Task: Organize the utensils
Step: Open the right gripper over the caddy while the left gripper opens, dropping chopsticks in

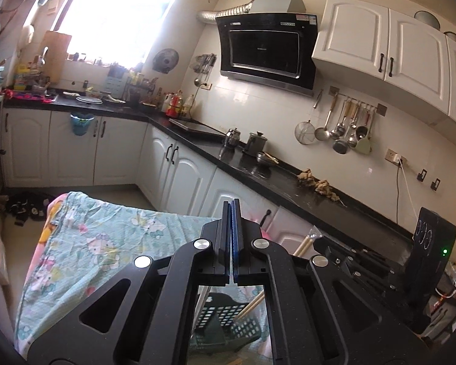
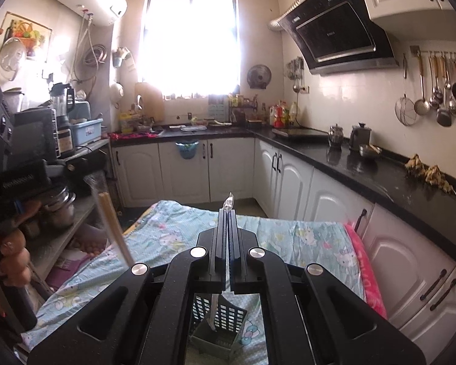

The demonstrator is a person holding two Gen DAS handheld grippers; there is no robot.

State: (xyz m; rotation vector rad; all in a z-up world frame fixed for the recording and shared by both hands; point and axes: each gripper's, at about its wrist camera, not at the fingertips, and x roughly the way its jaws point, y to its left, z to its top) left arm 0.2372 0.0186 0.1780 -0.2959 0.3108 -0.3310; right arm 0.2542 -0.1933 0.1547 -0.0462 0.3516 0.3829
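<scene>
Left hand-held gripper (image 1: pixel 231 203): jaws fully closed; grip contents cannot be confirmed. Left view alone shows chopsticks (image 1: pixel 302 245) beside it. Right hand-held gripper (image 2: pixel 228 211): clamped on a clear-wrapped utensil (image 2: pixel 229 202). Slotted basket (image 2: pixel 225 316) stands on the cloth-covered worktop (image 2: pixel 288 234). No legible writing.

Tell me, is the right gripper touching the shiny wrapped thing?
Touching. Right wrist view: the right gripper is shut on the wrapped utensil, wrapping poking past its tips.

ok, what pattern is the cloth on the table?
Light blue cloth with cartoon cat print, pink edge; clearest in right wrist view.
</scene>
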